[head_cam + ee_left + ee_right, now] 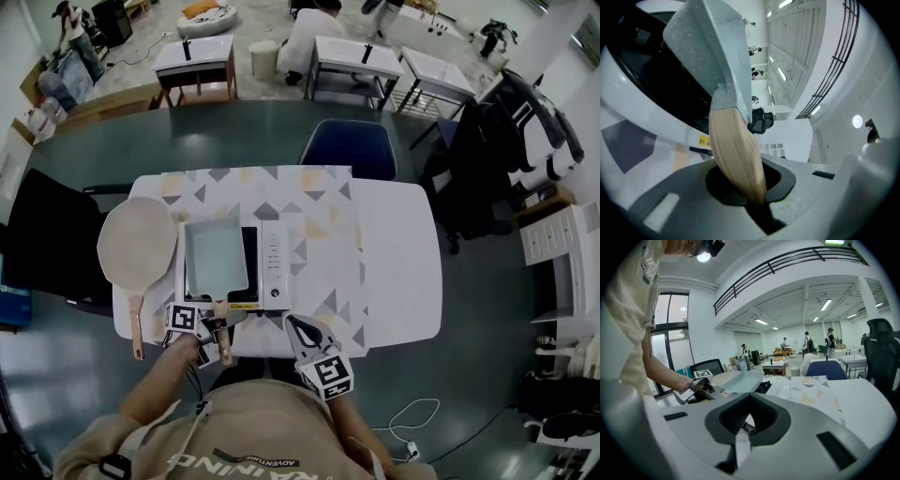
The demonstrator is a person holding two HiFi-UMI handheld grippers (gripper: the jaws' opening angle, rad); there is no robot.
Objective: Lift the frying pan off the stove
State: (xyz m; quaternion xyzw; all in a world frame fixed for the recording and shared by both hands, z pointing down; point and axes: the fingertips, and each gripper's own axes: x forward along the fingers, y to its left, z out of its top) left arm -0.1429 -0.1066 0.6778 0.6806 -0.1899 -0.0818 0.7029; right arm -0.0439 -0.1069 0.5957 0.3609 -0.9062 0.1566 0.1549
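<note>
Starting at the left, I'm seeing a round wooden board (137,246) lying flat on the white table (403,267), its handle pointing toward me. Just beside it, my left gripper (216,325) is clamping its jaws tight on the wooden handle (736,150) of the frying pan (216,258), holding it near its end. The pan itself, a pale rectangular one, is sitting over the black top of the stove (273,267). I can't tell whether its base is touching the glass. Moving right, my right gripper (305,336) is hovering at the table's near edge, jaws drawn together with only a sliver of light between them and nothing in them. Under the stove, a triangle-patterned cloth (319,216) is lying across the table, and a blue chair (349,148) is standing at the far side.
</note>
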